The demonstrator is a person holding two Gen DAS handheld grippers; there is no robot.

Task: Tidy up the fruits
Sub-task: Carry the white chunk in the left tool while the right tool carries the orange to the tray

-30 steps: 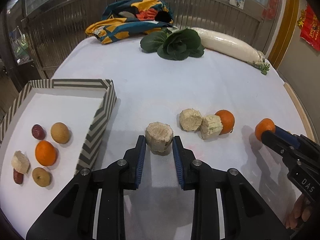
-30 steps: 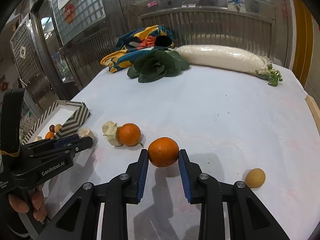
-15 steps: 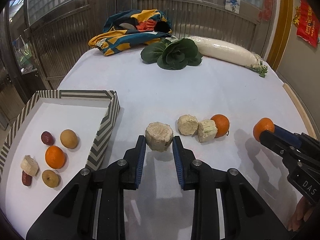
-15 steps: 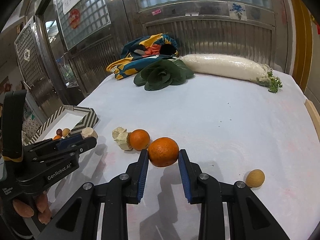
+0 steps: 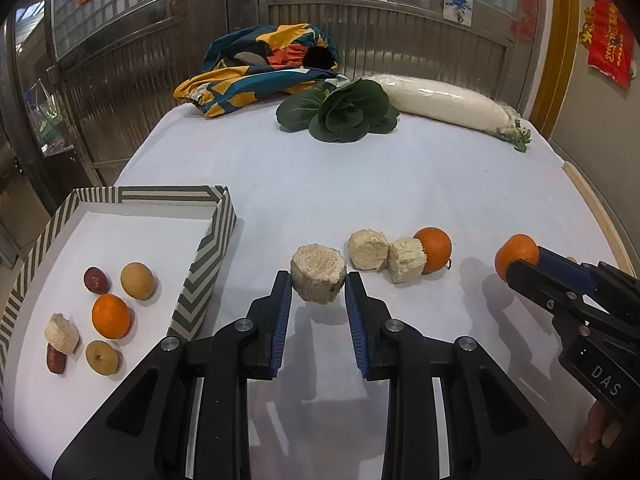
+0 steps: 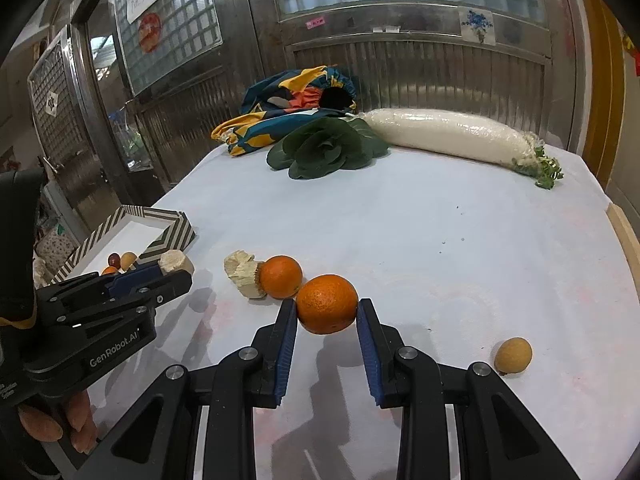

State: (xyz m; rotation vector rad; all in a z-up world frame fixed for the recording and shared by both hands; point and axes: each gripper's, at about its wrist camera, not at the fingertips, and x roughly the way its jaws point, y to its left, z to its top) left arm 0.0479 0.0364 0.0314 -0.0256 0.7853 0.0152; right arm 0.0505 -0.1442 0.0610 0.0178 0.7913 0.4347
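White-clothed counter [image 5: 400,184] against ribbed steel doors, with a patterned cloth bundle [image 5: 260,68], a leafy green [image 5: 344,114] and a long white radish [image 5: 444,98] lying at 12 o'clock, away from the sorting.

Partly done, judging by the striped tray [image 5: 208,248] at 9 o'clock in the left wrist view: already loaded with a small orange [image 5: 111,316], two tan round fruits, two dark red ones and one pale chunk (six pieces, as far as can be counted).

Left gripper [image 5: 316,300] narrowed onto a pale fibrous chunk [image 5: 318,276], both blue pads pressed to its sides, chunk apparently lifted clear of the cloth, just right of the tray's near corner. Right gripper [image 6: 327,318] likewise closed on a large orange [image 6: 327,309], jaws pinching it from either side, also seemingly off the surface, judging by the shadow beneath.

Still loose on the counter: two more pale chunks [image 5: 386,250] touching each other, a second orange [image 5: 434,243] pressed against the right one, and a small tan fruit [image 6: 513,355] at 4 o'clock in the right wrist view, well apart from the rest.

Remaining, by this reckoning: carrying both held pieces to the tray, then fetching those four stragglers. Roughly halfway.
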